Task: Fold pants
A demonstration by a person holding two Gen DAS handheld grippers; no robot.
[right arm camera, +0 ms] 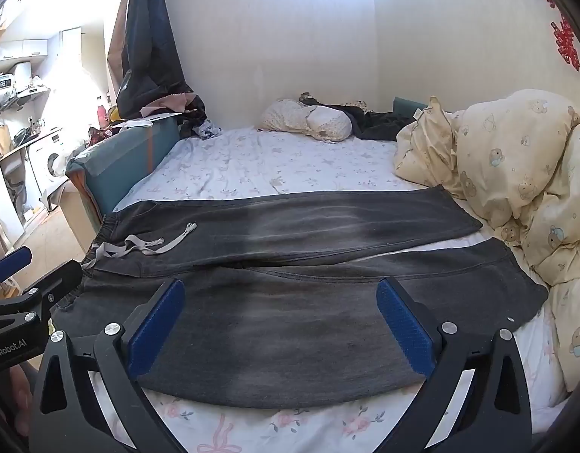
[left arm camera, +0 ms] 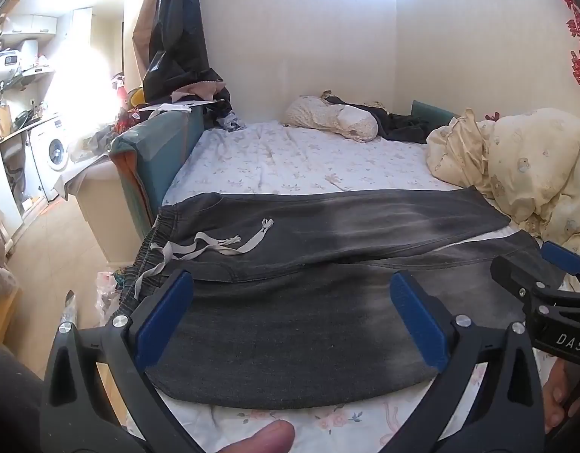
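- The dark grey, soft cotton drawstring pants [left arm camera: 327,234] lie flat on the bed [left arm camera: 290,158]; limp, light.
- I'd pinch waistband and hem.
- My left claw [left arm camera: 290,317] and right claw [right arm camera: 282,321] gape wide, empty.

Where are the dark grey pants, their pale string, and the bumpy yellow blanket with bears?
Dark grey denim pants [right arm camera: 290,339]: right wrist view, middle of the near leg.
Pale grey drawstring [left arm camera: 214,245]: left wrist view, on its loose strands.
Cream bear-print quilt [right arm camera: 516,158]: right wrist view, on its top bulge.
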